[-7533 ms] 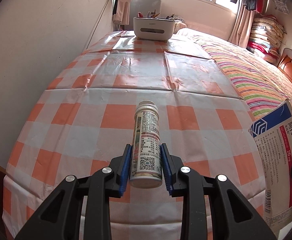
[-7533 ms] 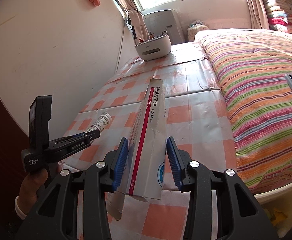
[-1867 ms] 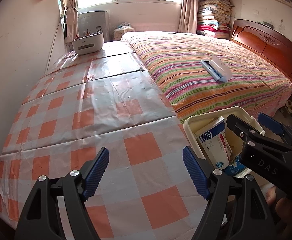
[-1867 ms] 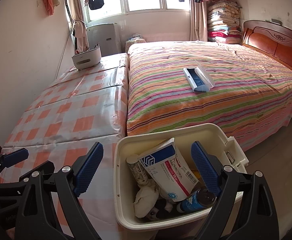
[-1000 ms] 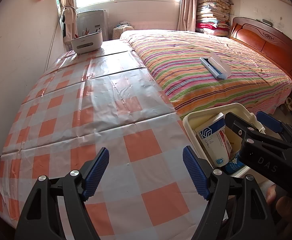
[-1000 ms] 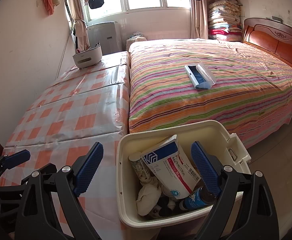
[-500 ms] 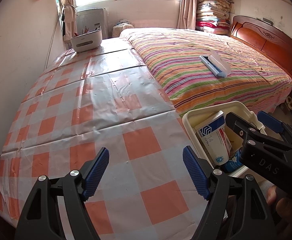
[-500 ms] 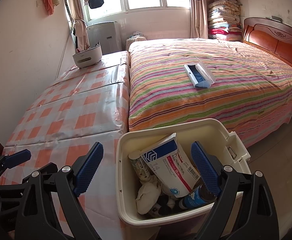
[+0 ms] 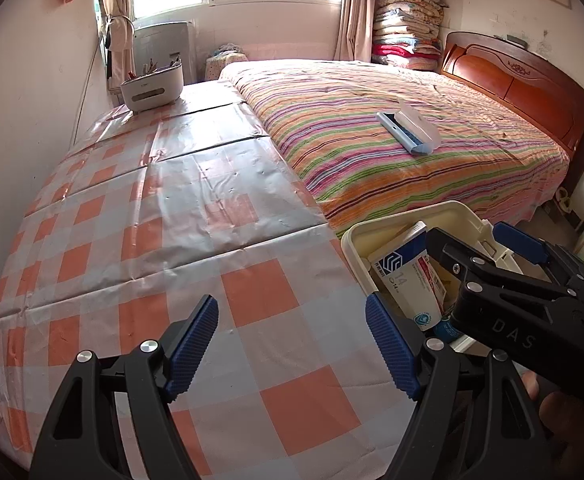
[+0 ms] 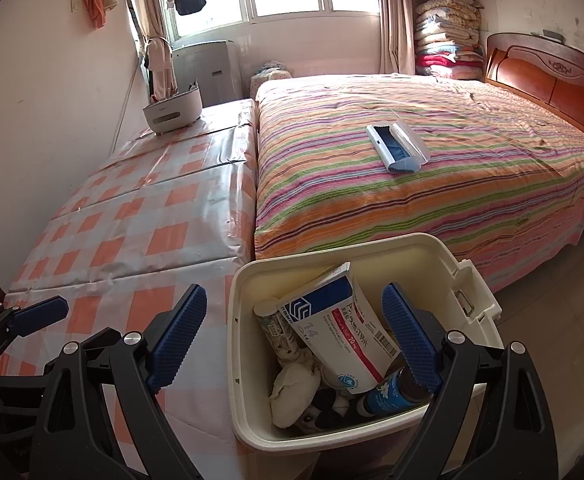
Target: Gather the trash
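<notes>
Checked orange tablecloth (image 9: pixel 180 240) shows no trash; the cream bin (image 10: pixel 424 252) with the medicine box (image 10: pixel 344 332) stands at its right edge. Right gripper (image 10: pixel 292 332) hangs directly above the bin, left gripper (image 9: pixel 292 344) beside it; both are wide open and hold nothing.

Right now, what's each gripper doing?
Left gripper: open, holding nothing, above the checked tablecloth.
Right gripper: open, holding nothing, over the trash bin.

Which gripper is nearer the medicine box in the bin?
Right. The right gripper hangs open directly above the medicine box; the left gripper hovers beside the bin, over the tablecloth.
</notes>
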